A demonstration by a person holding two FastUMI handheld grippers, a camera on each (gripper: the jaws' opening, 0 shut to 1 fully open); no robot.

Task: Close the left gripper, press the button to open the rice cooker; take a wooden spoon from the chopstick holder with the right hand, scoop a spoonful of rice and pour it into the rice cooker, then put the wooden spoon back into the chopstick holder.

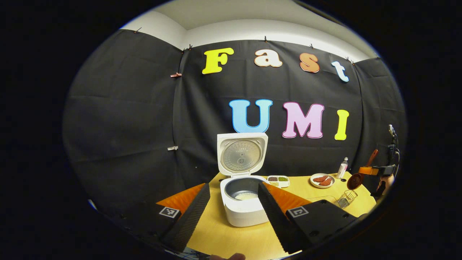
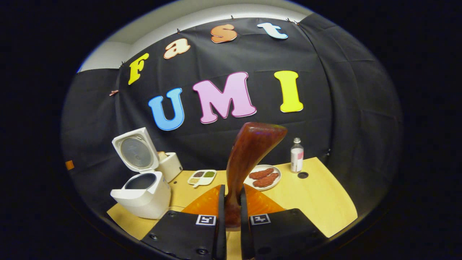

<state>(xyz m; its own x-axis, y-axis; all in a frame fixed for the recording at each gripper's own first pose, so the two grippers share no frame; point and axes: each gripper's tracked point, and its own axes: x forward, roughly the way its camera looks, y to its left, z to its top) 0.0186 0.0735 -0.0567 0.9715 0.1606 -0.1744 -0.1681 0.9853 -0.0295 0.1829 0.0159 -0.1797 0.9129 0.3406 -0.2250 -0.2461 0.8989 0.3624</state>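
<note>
Yellow table [image 1: 231,238] holds the open cooker [image 1: 243,202] at frame centre, ready for rice; right gripper [image 2: 231,213] clenches the spoon [image 2: 249,159] upright, left gripper [image 1: 234,206] spread.

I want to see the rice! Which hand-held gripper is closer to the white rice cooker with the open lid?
Left. The left hand-held gripper opens right before the white rice cooker; the right hand-held gripper, holding the brown wooden spoon, is farther off.

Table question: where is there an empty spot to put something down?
The table is bare at the right end, past the plate and bottle. Another bare strip lies in front of the rice cooker. It is crowded between the cooker, the divided dish, the plate and the wire holder.
</note>
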